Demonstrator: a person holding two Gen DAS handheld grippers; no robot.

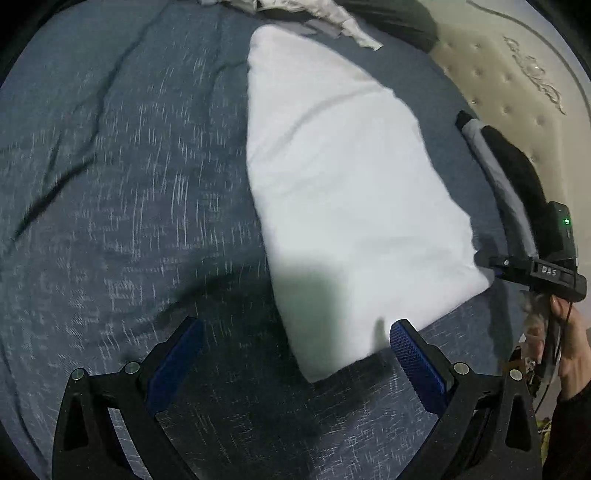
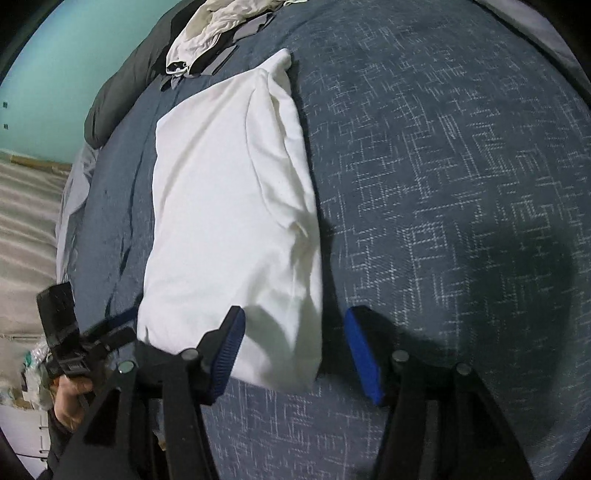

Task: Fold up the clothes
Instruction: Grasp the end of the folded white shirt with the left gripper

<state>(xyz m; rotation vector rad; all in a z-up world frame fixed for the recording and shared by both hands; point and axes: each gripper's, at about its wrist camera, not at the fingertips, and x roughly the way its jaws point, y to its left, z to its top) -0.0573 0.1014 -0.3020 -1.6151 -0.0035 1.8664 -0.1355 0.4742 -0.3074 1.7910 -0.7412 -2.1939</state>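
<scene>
My left gripper (image 1: 295, 354) is open wide and holds nothing. It hangs over the blue bed cover (image 1: 129, 184) at the bottom of the left view. The near corner of the white folded cloth (image 1: 343, 192) lies between its two blue pads, under them on the bed. The picture is a bit blurry there, so I cannot tell if a pad touches the cloth.

The white cloth lies flat in a long shape, from the bottom middle of the frame up toward the top middle.

My right gripper (image 2: 295, 354) is open wide too, with nothing in it. In the right view its left blue pad sits over the near edge of the white cloth (image 2: 229, 206), and the right pad is over the bare blue cover (image 2: 461, 184).

At the top of both views there is a crumpled pale piece of clothing (image 2: 207, 33) on some dark things. A dark blanket (image 2: 122, 96) lies at the upper left of the right view.
</scene>
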